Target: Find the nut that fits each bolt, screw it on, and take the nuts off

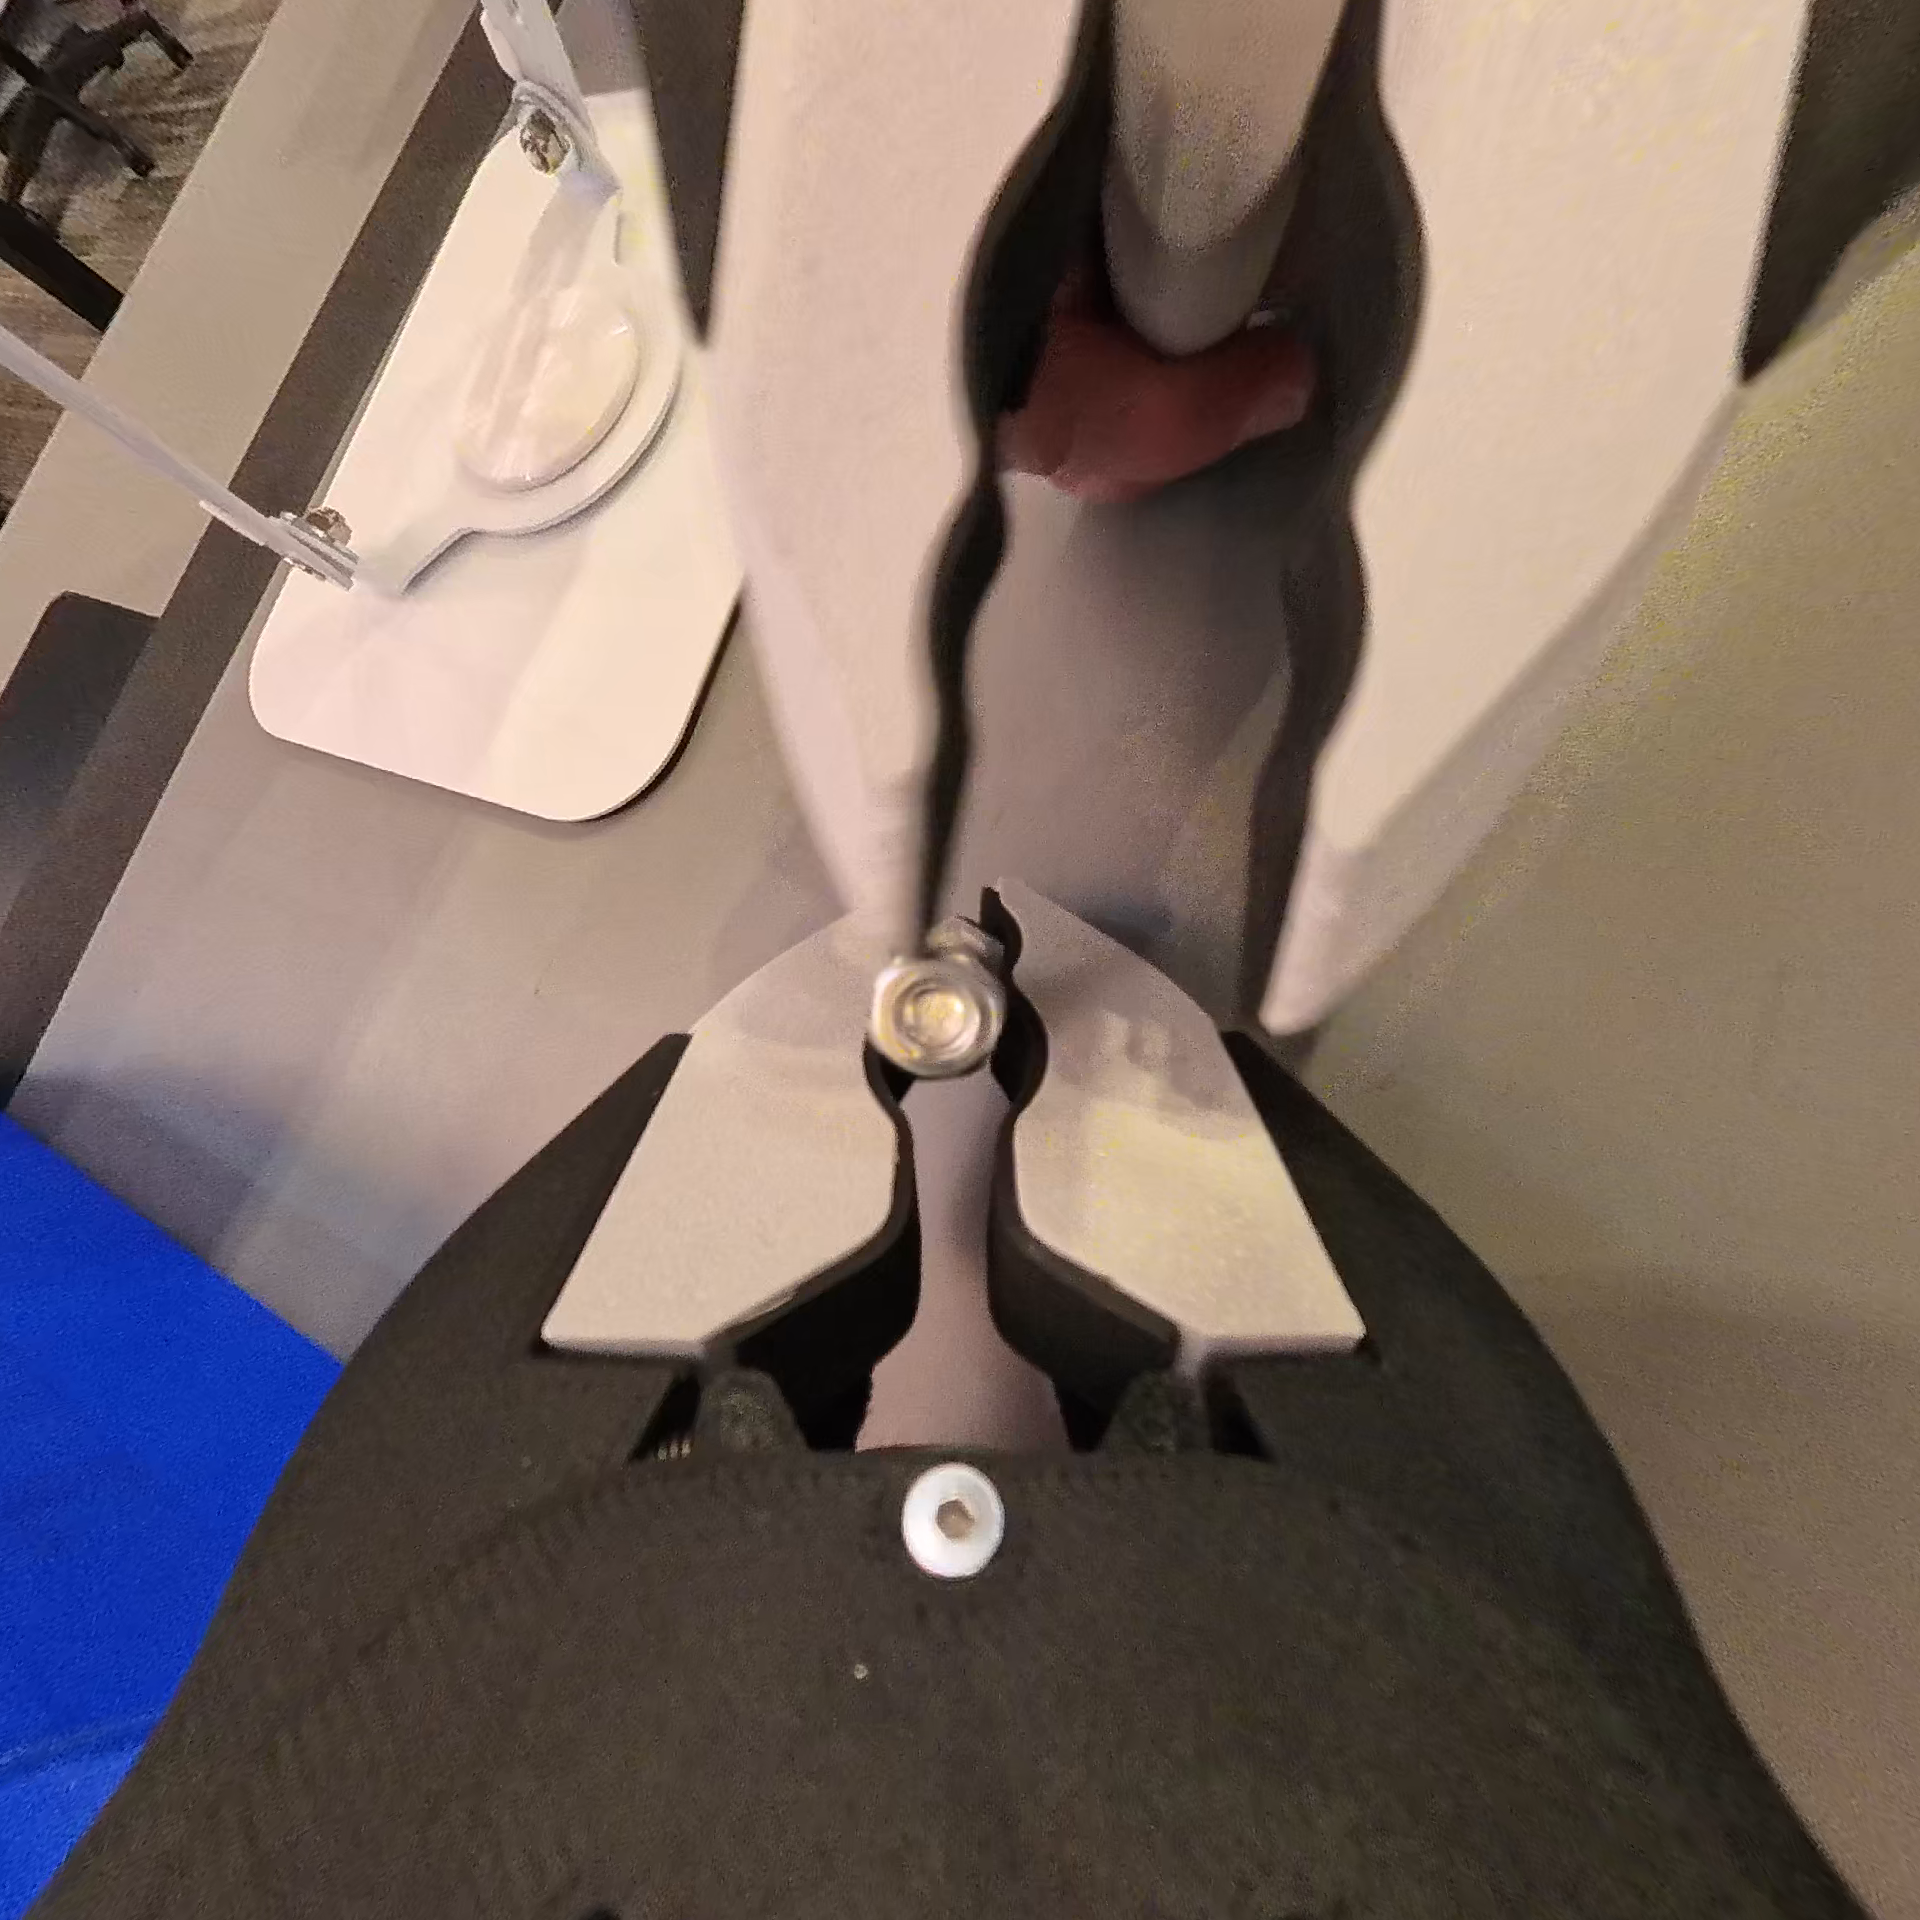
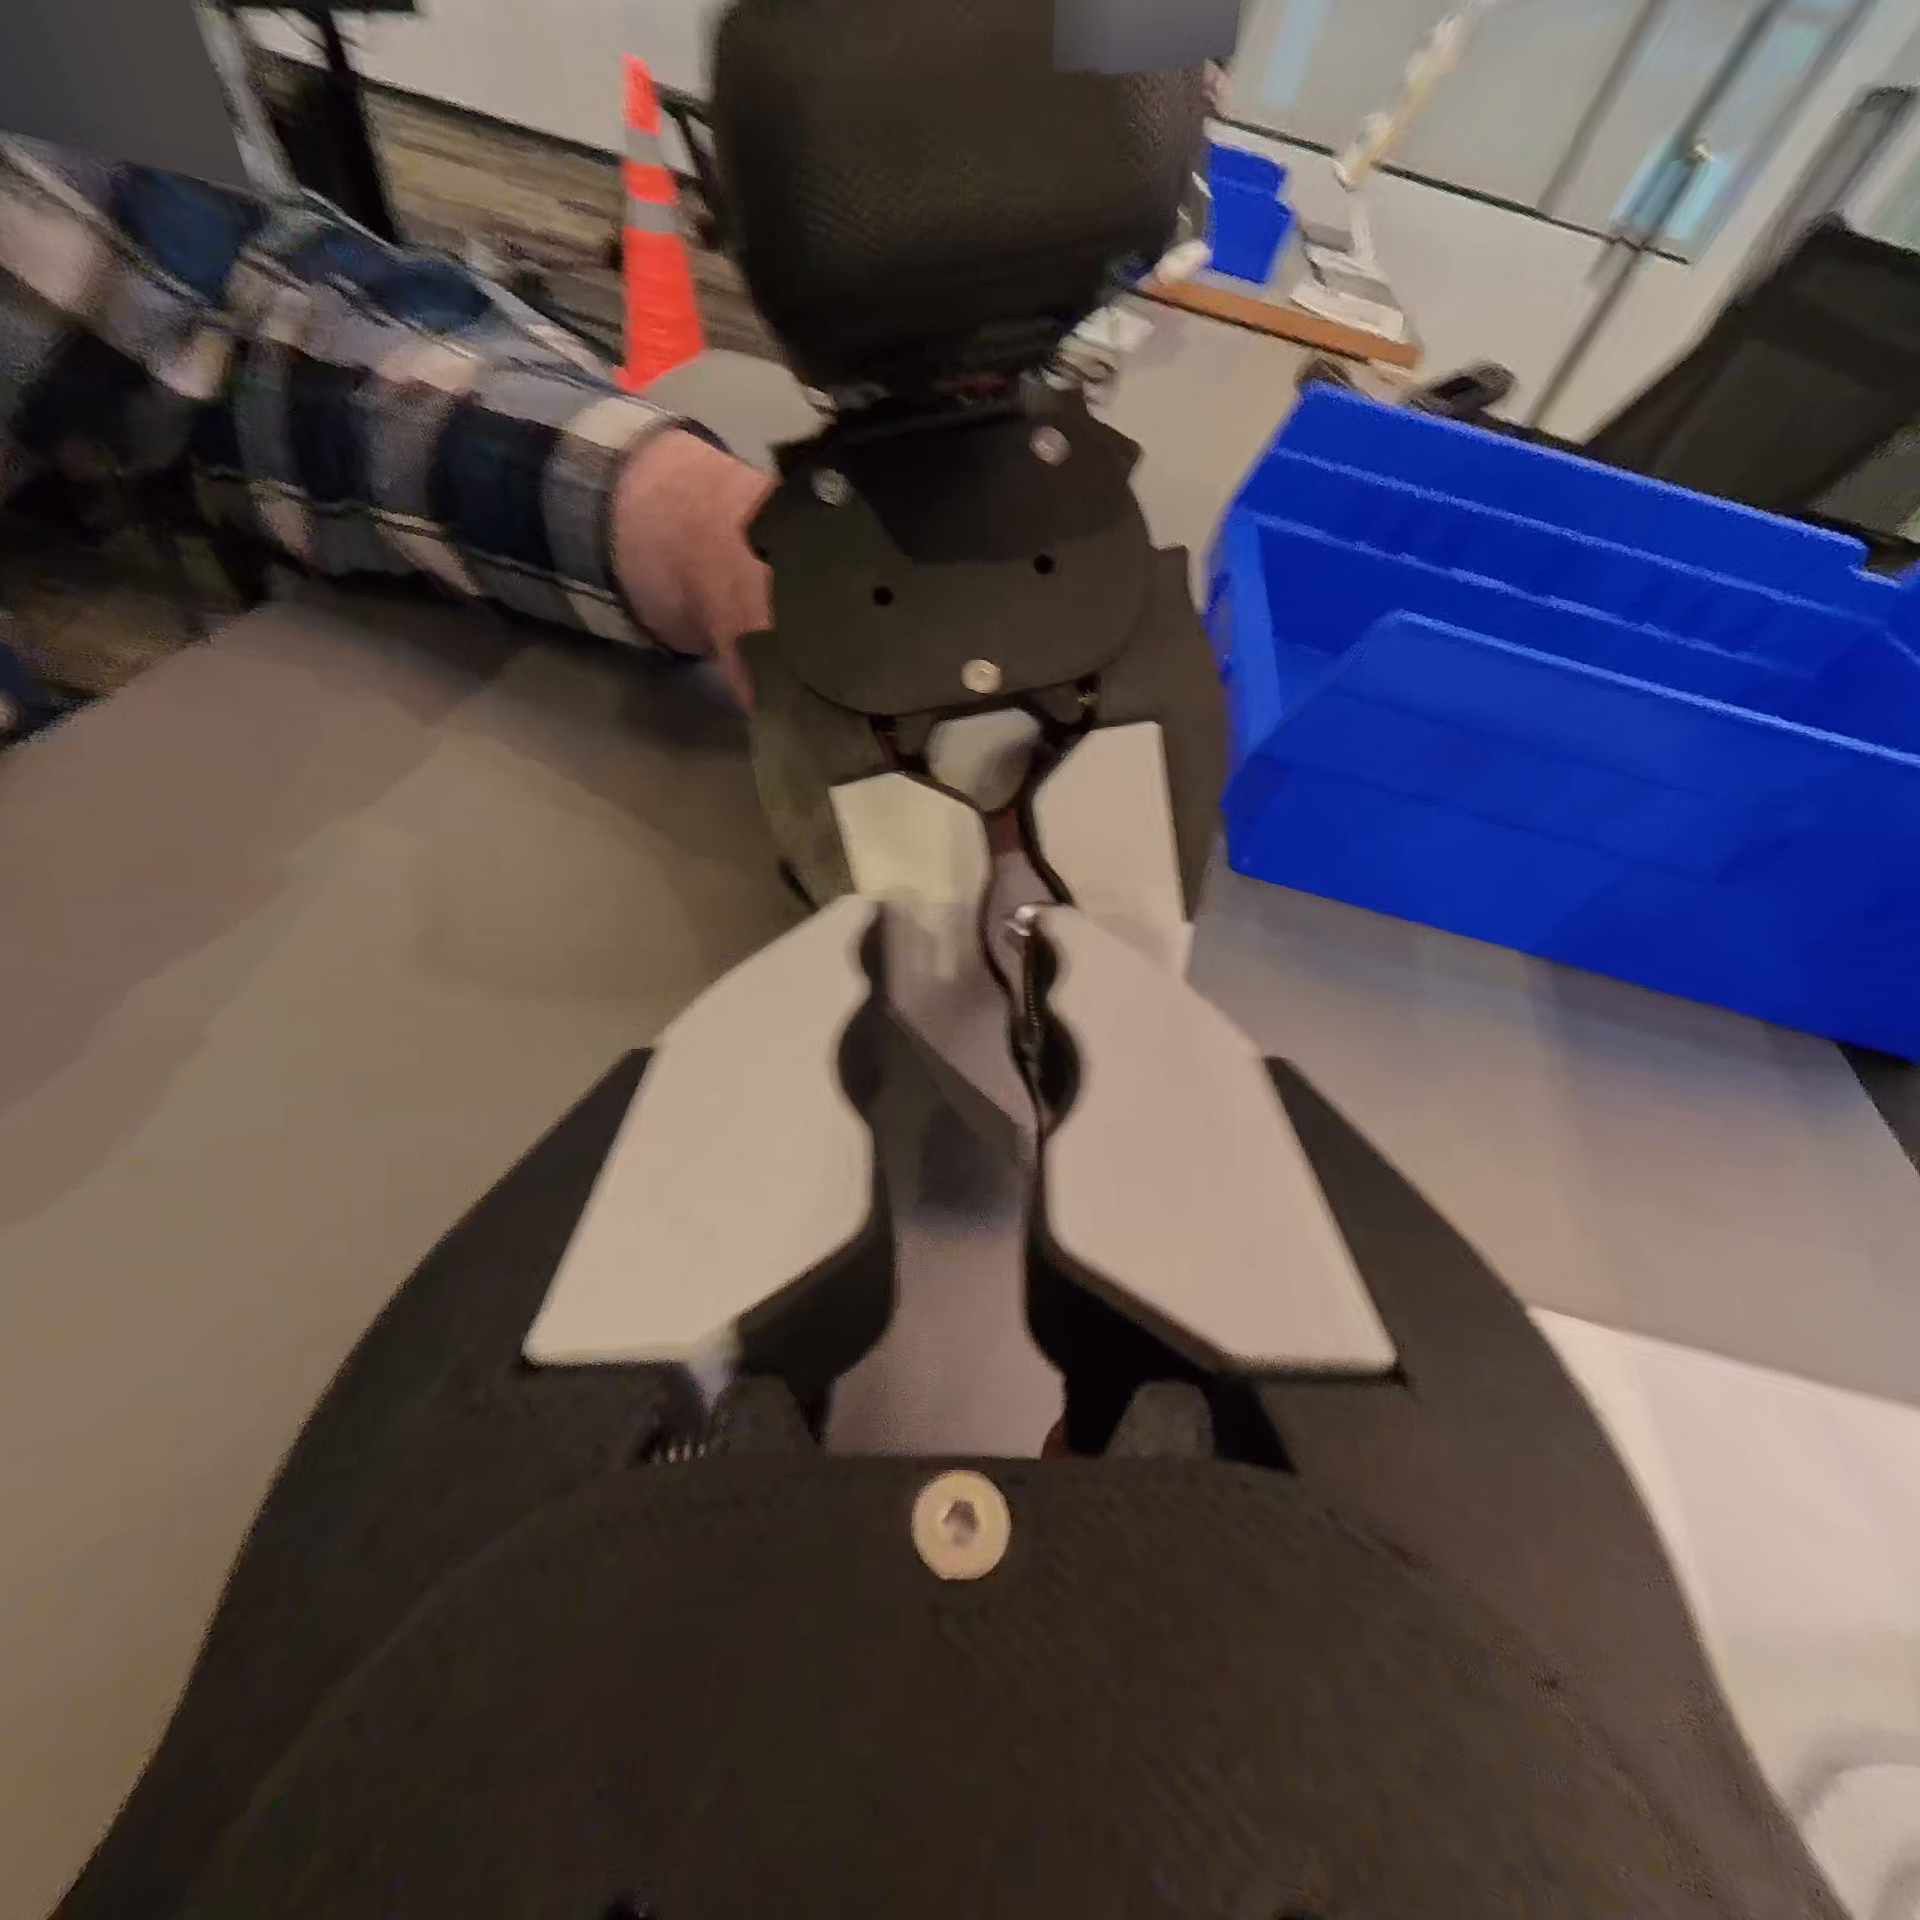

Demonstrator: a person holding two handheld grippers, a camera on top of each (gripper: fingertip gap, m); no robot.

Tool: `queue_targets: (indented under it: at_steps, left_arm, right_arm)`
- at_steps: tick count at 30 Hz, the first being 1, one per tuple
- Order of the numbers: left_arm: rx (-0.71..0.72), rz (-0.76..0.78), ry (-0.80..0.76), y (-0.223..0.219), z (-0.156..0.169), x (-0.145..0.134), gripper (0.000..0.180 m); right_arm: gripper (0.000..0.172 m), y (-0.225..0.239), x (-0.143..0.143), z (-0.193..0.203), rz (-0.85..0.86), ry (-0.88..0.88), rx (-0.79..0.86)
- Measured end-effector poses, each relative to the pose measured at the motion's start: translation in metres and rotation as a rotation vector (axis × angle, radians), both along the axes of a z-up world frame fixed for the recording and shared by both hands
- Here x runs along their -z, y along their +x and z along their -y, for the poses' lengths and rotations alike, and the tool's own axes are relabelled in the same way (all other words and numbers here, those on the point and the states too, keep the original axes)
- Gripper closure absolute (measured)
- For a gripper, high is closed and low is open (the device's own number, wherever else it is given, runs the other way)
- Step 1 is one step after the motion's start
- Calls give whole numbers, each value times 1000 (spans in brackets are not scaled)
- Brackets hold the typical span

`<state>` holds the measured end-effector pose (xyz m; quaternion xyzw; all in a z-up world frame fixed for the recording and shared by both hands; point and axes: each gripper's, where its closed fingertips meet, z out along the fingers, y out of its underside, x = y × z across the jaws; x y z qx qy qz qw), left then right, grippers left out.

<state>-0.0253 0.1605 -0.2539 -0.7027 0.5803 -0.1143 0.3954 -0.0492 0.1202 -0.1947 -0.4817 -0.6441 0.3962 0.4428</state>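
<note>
My left tongs [image 1: 940,1023] pinch the silver hex-head bolt [image 1: 938,1013]; my right tongs [image 2: 961,940] stand spread, so I re-close squarely on its nut [image 1: 971,940].

A large blue plastic storage bin [image 2: 1558,748] stands on the grey tabletop [image 2: 312,935]. An orange traffic cone [image 2: 655,239] stands behind. A white flat stand base [image 1: 468,623], perhaps a lamp's, lies on the table.

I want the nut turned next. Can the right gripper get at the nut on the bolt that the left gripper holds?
Probably yes: the right gripper stands open, its fingers beside the nut on the bolt clamped in the left gripper, nothing between.
</note>
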Motion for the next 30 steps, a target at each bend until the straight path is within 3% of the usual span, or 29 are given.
queue_targets:
  at_steps: [1,2,7,12,14,15,16,18,23,30]
  left_arm:
    - [-7,0,-2,-1,-1,0,172]
    - [-9,4,-3,-2,-2,-1,172]
    - [0,1,-7,0,0,1,172]
    - [-3,4,-4,0,0,0,172]
    - [-4,9,-4,-1,0,-1,172]
    - [-8,10,-6,-1,-1,-1,172]
    - [-14,11,-9,-2,-2,-1,172]
    - [-16,23,-20,-3,-3,-1,172]
    - [-2,13,-12,0,0,0,172]
    - [-6,17,-12,0,-1,-1,172]
  right_arm:
    - [167,3,-3,5,-19,-18,-46]
    - [167,5,-7,8,-39,-39,-69]
    - [125,-2,-4,-7,-35,-39,30]
    - [125,-5,4,-1,12,-18,5]
    - [132,-3,3,-1,6,-2,5]
    - [158,0,1,4,-2,-7,-36]
    - [171,3,-2,11,-15,-24,-93]
    - [163,3,-3,11,-23,-26,-87]
    - [124,-2,1,-6,-6,-55,11]
    - [126,-4,6,-1,21,-15,-2]
